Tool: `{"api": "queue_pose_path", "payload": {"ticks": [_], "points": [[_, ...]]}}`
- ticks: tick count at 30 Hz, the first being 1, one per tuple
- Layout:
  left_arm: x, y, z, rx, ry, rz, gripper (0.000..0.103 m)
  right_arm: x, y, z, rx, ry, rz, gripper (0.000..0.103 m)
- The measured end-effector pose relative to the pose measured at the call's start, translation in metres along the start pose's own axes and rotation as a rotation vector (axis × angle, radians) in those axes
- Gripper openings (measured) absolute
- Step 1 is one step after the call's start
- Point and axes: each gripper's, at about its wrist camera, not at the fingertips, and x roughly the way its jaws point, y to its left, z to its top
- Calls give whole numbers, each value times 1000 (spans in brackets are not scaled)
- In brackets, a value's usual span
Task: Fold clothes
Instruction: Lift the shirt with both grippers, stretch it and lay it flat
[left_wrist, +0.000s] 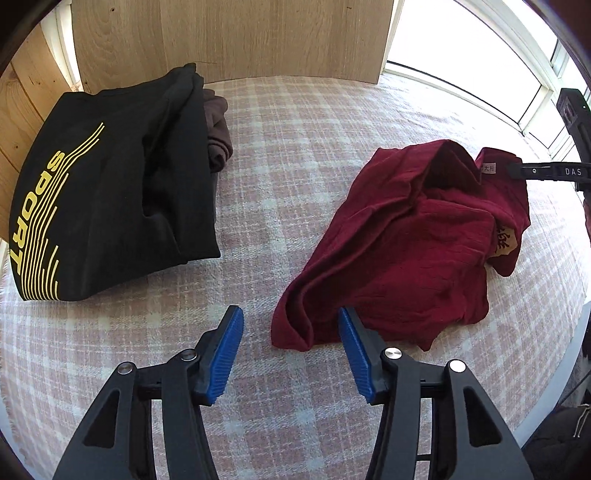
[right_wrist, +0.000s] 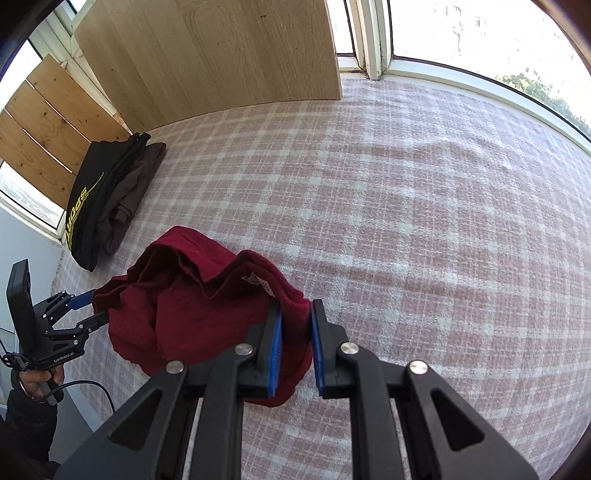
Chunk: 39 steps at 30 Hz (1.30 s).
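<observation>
Maroon garment (right_wrist: 192, 306) lies crumpled; right gripper (right_wrist: 297, 325) pinches only its edge (left gripper (left_wrist: 291, 332) gapes empty), so it may slip.

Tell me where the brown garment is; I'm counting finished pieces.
The brown garment lies at the far left of the checked blanket, tucked against the black SPORT shirt near the wooden panel.
</observation>
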Motion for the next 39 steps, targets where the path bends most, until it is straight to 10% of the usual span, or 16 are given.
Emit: {"api": "queue_pose_path", "payload": {"ticks": [4,23,32,39], "points": [[-3,8,5,-59,-19,-38,13,-5,6,0,-14,-26,-54,14],[-194,-6,33,44,-406,10,11,-165,69,-31,-121,-306,-308,14],[-237,-33,17,111,-345,-59,11,-229,70,-78,-52,-298,-358,14],[-160,-36,60,91,-234,-31,11,-157,27,-47,-8,-190,-376,14]]}}
